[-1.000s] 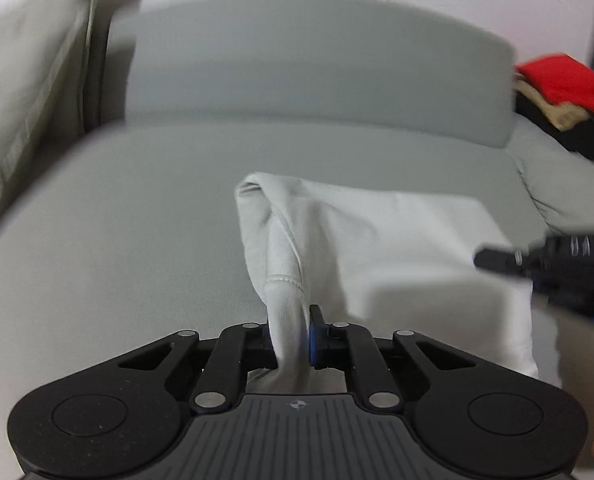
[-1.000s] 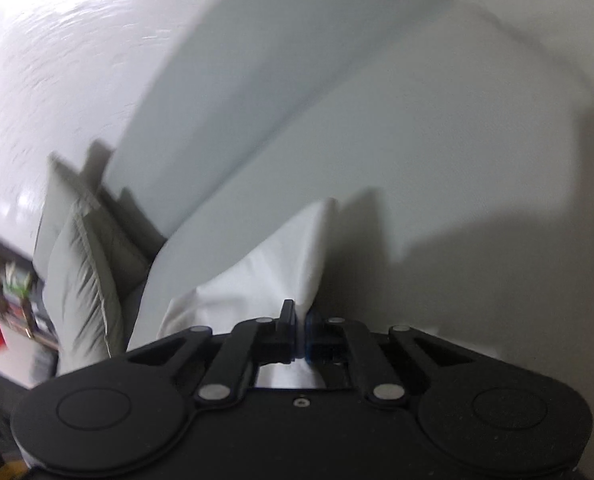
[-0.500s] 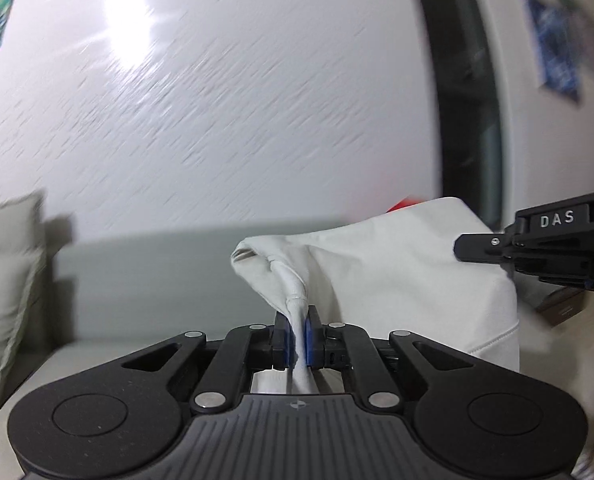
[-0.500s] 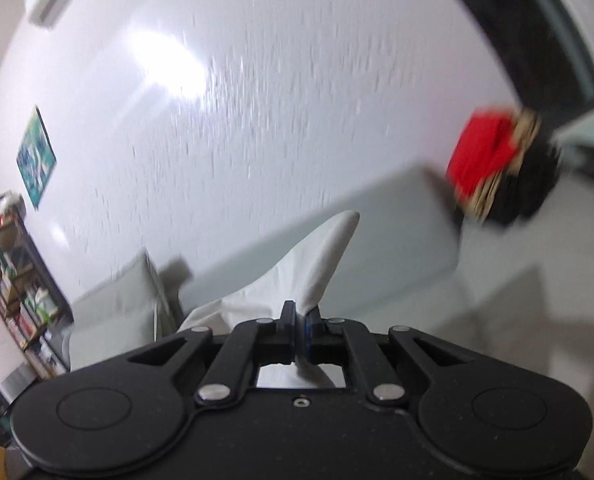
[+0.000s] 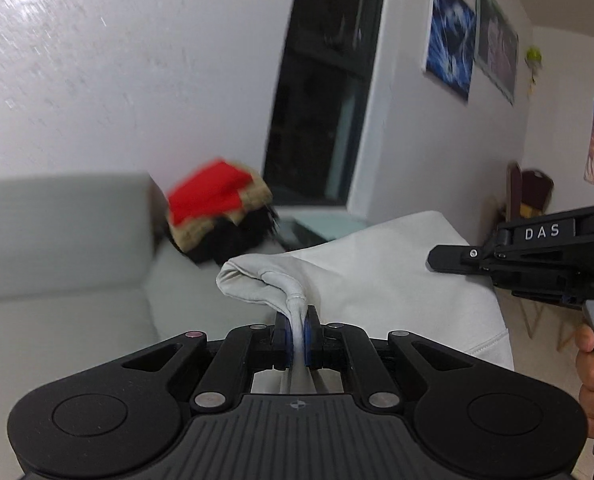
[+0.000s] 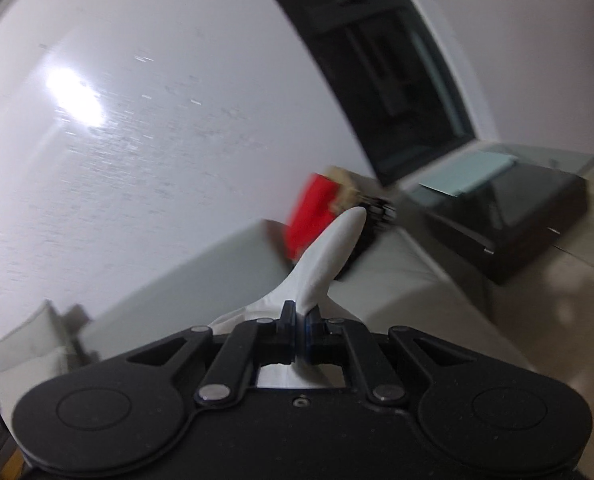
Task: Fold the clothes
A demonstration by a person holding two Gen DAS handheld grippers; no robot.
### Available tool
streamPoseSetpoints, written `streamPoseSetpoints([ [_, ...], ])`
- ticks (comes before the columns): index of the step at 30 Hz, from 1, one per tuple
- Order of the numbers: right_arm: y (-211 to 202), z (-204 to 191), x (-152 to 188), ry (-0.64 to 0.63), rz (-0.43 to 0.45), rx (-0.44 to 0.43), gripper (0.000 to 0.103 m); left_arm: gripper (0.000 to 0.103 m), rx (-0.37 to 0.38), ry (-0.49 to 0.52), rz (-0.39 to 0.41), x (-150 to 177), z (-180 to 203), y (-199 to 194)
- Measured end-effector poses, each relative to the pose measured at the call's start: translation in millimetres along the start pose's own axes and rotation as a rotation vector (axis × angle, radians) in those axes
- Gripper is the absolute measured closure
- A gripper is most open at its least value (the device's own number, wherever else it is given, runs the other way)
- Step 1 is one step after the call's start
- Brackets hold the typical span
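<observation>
Garment [image 5: 381,276], pale grey, now hangs in the air btwn both grippers; 1 s ago it lay on the sofa seat. Left gripper [image 5: 296,334] clamps a bunched edge, right gripper [image 6: 299,336] pinches another corner, both w/ cloth between the pads. Probably a lift to spread or carry it. Views have swung up & right: grey sofa [image 5: 61,320] below, stack of clothes [image 5: 221,204] at its end, dark window [image 5: 321,92], posters [image 5: 449,32] on the wall.
</observation>
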State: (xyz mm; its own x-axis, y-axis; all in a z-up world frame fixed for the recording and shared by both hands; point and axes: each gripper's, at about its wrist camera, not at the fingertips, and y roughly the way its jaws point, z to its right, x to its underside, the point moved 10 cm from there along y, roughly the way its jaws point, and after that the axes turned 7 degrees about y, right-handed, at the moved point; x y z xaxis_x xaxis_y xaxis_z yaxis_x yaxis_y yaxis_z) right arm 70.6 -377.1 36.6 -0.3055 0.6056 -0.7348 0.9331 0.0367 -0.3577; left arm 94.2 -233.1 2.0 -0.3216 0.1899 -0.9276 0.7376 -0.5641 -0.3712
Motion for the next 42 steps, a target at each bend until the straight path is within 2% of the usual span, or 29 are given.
streamPoseSetpoints([
  [6, 45.2, 53.7, 1.2, 0.038, -0.057, 0.07, 0.099, 0.098, -0.021, -0.016, -0.094, 19.1, 0.1, 69.1],
  [9, 68.4, 66.8, -4.7, 0.05, -0.066, 0.075, 0.099, 0.098, -0.042, -0.03, -0.083, 16.2, -12.6, 88.9],
  [12, 88.6, 76.9, -16.8, 0.067, -0.049, 0.069, 0.099, 0.097, -0.07, -0.032, -0.039, 9.0, -21.1, 105.8],
  [13, 94.9, 80.9, -21.5, 0.078, -0.037, 0.064, 0.099, 0.095, -0.091, -0.037, -0.032, 8.6, -25.9, 114.8],
  [14, 102.2, 87.0, -24.7, 0.077, -0.021, 0.072, 0.099, 0.087, -0.121, -0.046, -0.05, 12.7, -33.0, 127.4],
  [15, 109.9, 93.9, -27.4, 0.07, -0.003, 0.086, 0.098, 0.083, -0.142, -0.059, -0.098, 21.4, -41.5, 142.5],
  [16, 121.5, 105.8, -27.5, 0.057, -0.006, 0.118, 0.093, 0.078, -0.146, -0.087, -0.169, 34.6, -51.3, 157.6],
  [17, 134.2, 123.3, -23.0, 0.064, -0.045, 0.168, 0.076, 0.078, -0.145, -0.133, -0.238, 50.3, -62.7, 167.8],
  [18, 143.4, 143.1, -14.9, 0.105, -0.105, 0.221, 0.069, 0.079, -0.145, -0.187, -0.281, 65.1, -74.4, 170.8],
  [19, 146.6, 161.2, -5.5, 0.166, -0.157, 0.255, 0.064, 0.078, -0.142, -0.229, -0.3, 77.5, -84.6, 168.6],
  [20, 144.1, 175.3, 3.1, 0.222, -0.185, 0.258, 0.064, 0.071, -0.14, -0.252, -0.311, 87.0, -92.4, 163.9],
  [24, 106.3, 205.3, 25.3, 0.298, -0.189, 0.213, 0.05, 0.065, -0.122, -0.303, -0.352, 112.8, -109.8, 144.9],
  [29, 59.5, 208.7, 36.4, 0.391, -0.172, 0.089, 0.05, 0.062, -0.064, -0.334, -0.368, 120.7, -97.1, 124.0],
  [34, 49.2, 183.6, 42.5, 0.336, -0.232, 0.072, 0.05, 0.061, -0.04, -0.3, -0.376, 123.6, -77.0, 114.4],
  [37, 44.1, 168.1, 46.1, 0.298, -0.27, 0.067, 0.056, 0.059, -0.035, -0.296, -0.376, 123.4, -71.0, 108.3],
  [42, 68.9, 162.7, 65.7, 0.258, -0.376, 0.161, 0.056, 0.057, -0.038, -0.302, -0.385, 131.0, -69.4, 90.8],
])
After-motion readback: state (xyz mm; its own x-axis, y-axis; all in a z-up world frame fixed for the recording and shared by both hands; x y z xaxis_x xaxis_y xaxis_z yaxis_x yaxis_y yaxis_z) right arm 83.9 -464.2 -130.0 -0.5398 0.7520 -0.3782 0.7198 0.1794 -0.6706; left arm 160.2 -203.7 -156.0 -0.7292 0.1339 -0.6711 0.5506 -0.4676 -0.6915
